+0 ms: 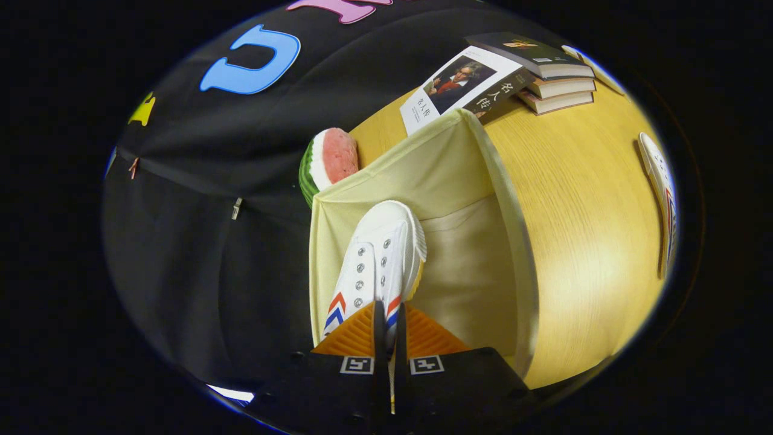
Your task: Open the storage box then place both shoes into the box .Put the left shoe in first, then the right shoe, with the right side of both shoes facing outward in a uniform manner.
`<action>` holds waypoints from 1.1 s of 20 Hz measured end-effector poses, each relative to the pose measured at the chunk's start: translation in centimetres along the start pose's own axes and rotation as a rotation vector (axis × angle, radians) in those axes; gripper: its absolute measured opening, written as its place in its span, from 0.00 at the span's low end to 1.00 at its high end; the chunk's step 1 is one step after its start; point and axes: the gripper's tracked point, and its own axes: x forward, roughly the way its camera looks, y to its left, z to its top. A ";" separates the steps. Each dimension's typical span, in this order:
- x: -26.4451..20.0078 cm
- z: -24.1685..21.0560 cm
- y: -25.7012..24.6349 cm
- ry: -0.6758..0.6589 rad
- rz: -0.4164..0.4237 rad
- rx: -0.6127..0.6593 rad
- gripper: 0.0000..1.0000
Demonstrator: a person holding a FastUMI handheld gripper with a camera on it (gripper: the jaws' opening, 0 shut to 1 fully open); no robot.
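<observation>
My claw (386, 323) is clenched on a white canvas sneaker (375, 261), both fingers pressing a thin part of it at the rear opening, with only a narrow gap between them. The sneaker has red and blue chevron stripes on its side near my fingers, metal eyelets up its front and a ribbed rubber toe cap pointing away from me. I hold it inside the open cream fabric storage box (504, 241), its toe close to the box's far wall; whether it rests on the box floor I cannot tell.

The box stands on the wooden table (580, 229). Just beyond the box's far corner sits a watermelon-slice toy (329, 160), touching or nearly touching the wall. Past the box's far rim lies a book with a portrait on its cover (462, 87), and beside that a stack of three books (549, 75). Well apart from the box, off to the side on the table, lies the second white sneaker (661, 199) with the same striping.
</observation>
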 end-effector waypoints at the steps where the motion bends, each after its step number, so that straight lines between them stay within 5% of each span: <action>1: 0.6 0.0 -0.4 -0.007 -0.016 -0.012 0.07; 9: 2.7 -0.8 -1.0 -0.012 -0.066 -0.054 0.07; 11: 2.1 -0.3 0.8 -0.032 -0.008 -0.049 0.17; 14: -0.9 1.0 2.9 -0.079 0.031 -0.148 0.97; 19: -7.9 4.6 3.6 -0.200 0.071 -0.283 0.99; 22: -12.6 7.8 0.1 -0.295 0.025 -0.345 0.98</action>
